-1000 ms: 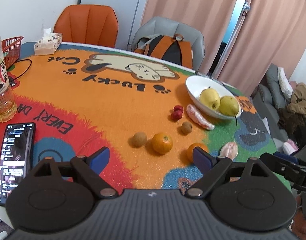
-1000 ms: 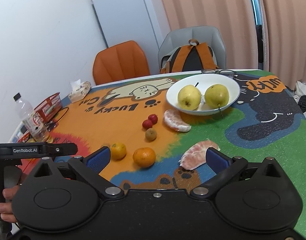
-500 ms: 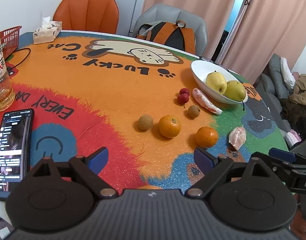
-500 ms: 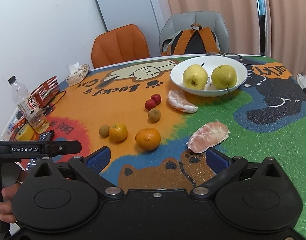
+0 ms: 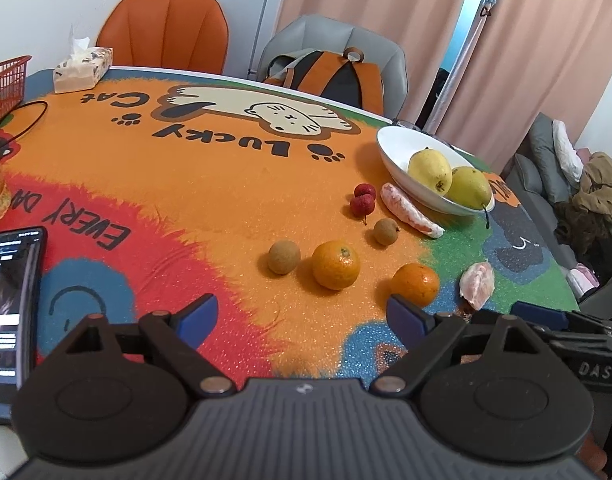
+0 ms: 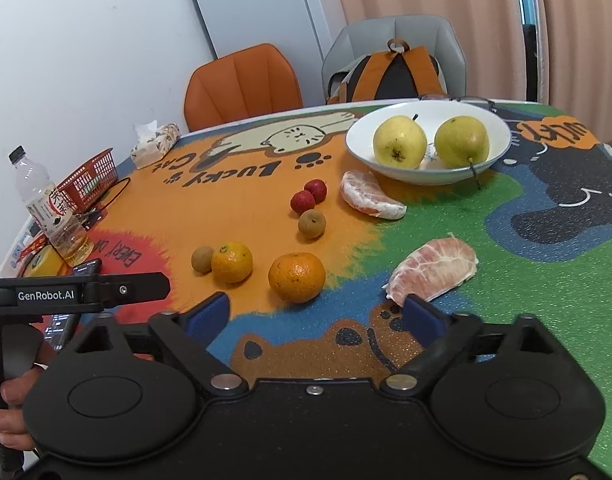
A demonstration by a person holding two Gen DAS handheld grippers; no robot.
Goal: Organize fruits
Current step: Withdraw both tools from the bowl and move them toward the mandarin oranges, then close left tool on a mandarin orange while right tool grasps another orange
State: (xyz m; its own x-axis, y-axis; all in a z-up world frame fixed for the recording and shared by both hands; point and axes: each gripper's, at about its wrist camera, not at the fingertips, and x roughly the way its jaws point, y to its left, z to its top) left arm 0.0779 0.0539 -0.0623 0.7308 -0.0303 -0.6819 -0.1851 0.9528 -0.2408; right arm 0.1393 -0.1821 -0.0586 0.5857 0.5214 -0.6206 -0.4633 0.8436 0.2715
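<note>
A white bowl [image 5: 390, 140] [image 6: 502, 128] holds two yellow pears [image 6: 400, 142]. In front of it on the cartoon tablecloth lie two red lychees [image 6: 309, 196], two brown longans [image 6: 312, 224], two oranges [image 5: 336, 265] [image 6: 297, 282] and two peeled citrus segments [image 6: 370, 196] [image 6: 434, 268]. My left gripper [image 5: 302, 314] hovers open before the oranges, its jaws closing slightly, nothing between them. My right gripper [image 6: 316, 314] is open with its jaws closing on nothing. Its right fingertip sits just before the near segment, with the orange ahead.
A phone [image 5: 10, 312], a drink bottle [image 6: 54, 216], a red basket [image 6: 90, 178] and a tissue pack [image 5: 82, 70] sit along the table's left side. An orange chair [image 5: 166, 28] and a grey chair with a backpack [image 5: 334, 72] stand behind.
Both grippers have sunk and come closer to the fruit, which now looks larger. The right gripper's fingers have drawn inward; the left's are almost unchanged.
</note>
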